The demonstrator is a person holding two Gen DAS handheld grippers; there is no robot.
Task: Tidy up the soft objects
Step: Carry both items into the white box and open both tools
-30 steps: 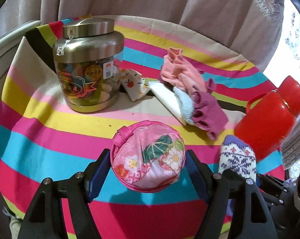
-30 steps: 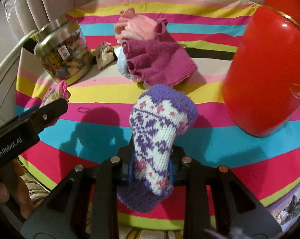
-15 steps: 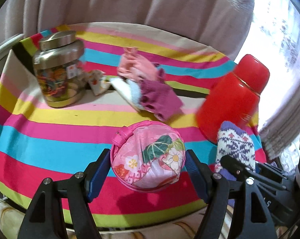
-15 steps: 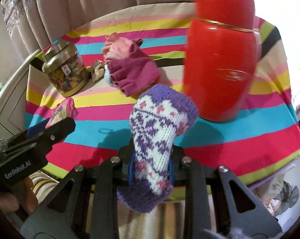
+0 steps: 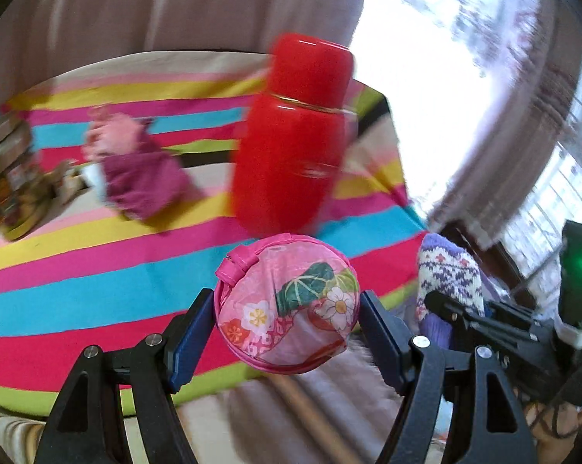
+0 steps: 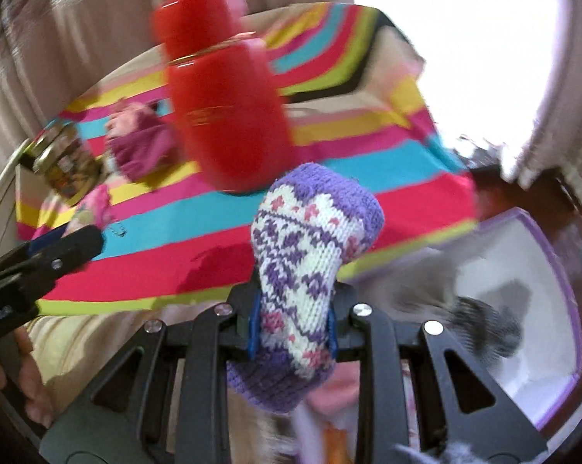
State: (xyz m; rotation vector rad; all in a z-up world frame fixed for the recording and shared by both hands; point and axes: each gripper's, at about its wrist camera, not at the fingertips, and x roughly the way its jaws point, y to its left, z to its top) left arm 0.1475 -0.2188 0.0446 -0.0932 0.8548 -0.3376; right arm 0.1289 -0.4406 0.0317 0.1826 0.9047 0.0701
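Round pink floral pouch [image 5: 287,305] clamped between left gripper [image 5: 287,321] jaws, held above near edge of counter with striped cloth [image 5: 78,286]. Right gripper [image 6: 292,326] jaws closed on purple-white knit sock [image 6: 310,255], sock sticking up out of jaws, off counter's right near corner. Red thermos [image 5: 291,143] upright on counter, far of pouch. Magenta and pink garment pile [image 5: 136,170] left of thermos. Jar [image 5: 8,185] at far left. White tray with purple rim [image 6: 538,309] low at right, dark fuzzy item [image 6: 480,324] inside. Frames blurred.

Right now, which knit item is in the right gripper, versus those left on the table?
The purple-and-white patterned sock, clamped in the right gripper. The pink and magenta knits lie piled on the striped cloth.
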